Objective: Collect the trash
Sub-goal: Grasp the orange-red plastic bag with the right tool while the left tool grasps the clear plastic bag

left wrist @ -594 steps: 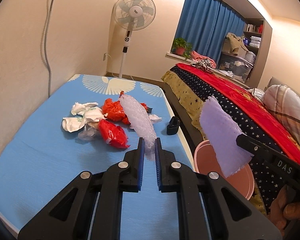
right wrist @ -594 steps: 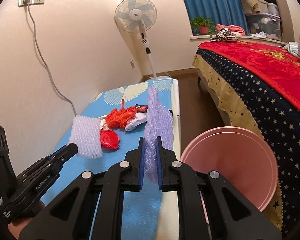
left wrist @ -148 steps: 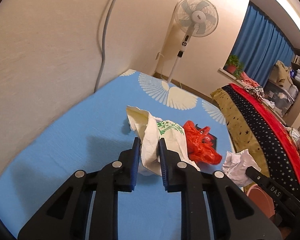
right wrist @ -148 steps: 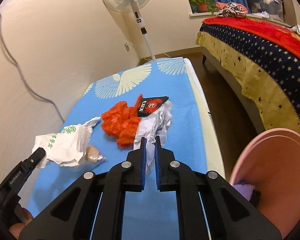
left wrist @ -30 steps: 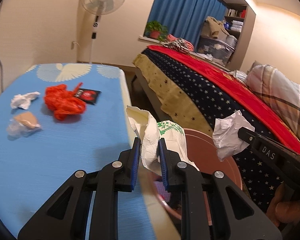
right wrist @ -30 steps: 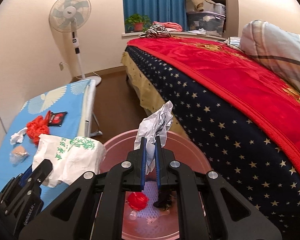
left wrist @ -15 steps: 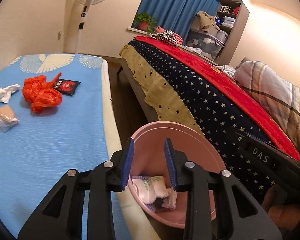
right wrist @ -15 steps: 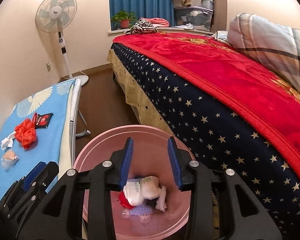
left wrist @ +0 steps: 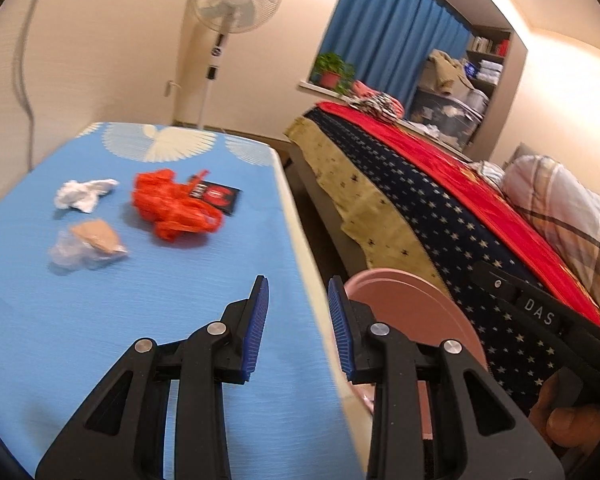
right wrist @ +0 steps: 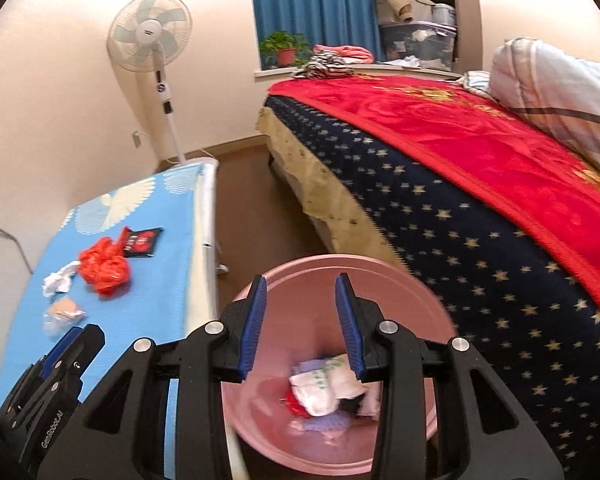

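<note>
My left gripper (left wrist: 296, 292) is open and empty, over the right edge of the blue table (left wrist: 60, 320). On the table lie a red plastic bag (left wrist: 172, 208), a black-and-red packet (left wrist: 216, 196), a crumpled white tissue (left wrist: 82, 196) and a clear bag with something tan inside (left wrist: 88, 244). My right gripper (right wrist: 300, 292) is open and empty above the pink bin (right wrist: 380, 272), which holds a white bag with green print (right wrist: 324, 384) and other trash. The bin also shows in the left wrist view (left wrist: 416, 304).
A bed with a navy starred and red blanket (right wrist: 460, 168) runs along the right. A standing fan (left wrist: 232, 20) stands at the table's far end. A cable (left wrist: 24, 60) hangs down the left wall. Brown floor (right wrist: 252, 200) lies between table and bed.
Both grippers let go of their trash into the pink bin and stand open. Since half a second ago the left gripper has swung left, back toward the table.
</note>
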